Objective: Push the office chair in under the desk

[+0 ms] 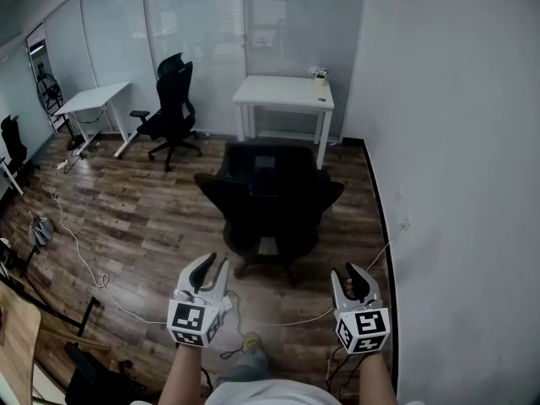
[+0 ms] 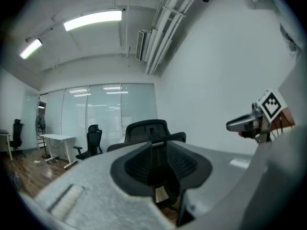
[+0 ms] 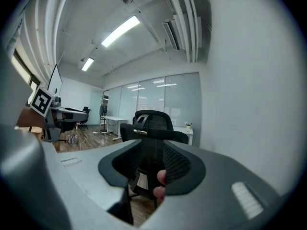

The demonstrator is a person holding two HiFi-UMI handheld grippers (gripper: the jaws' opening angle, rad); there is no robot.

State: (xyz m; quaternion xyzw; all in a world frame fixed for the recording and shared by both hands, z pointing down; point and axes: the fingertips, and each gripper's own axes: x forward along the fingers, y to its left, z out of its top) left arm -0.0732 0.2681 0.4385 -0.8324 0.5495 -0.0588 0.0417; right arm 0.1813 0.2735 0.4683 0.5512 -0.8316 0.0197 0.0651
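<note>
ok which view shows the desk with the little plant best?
Head view: the whole white desk shows, top and legs, beyond the black office chair. Right gripper view gives only a corner with the plant beside the chair's back. Left gripper view: the chair hides it.

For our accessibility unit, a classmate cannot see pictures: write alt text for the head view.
A black office chair stands on a wood floor, its back to the viewer, short of a white desk by the glass wall. Below, the left gripper and right gripper point toward it, jaws apart and empty, not touching it.
</note>
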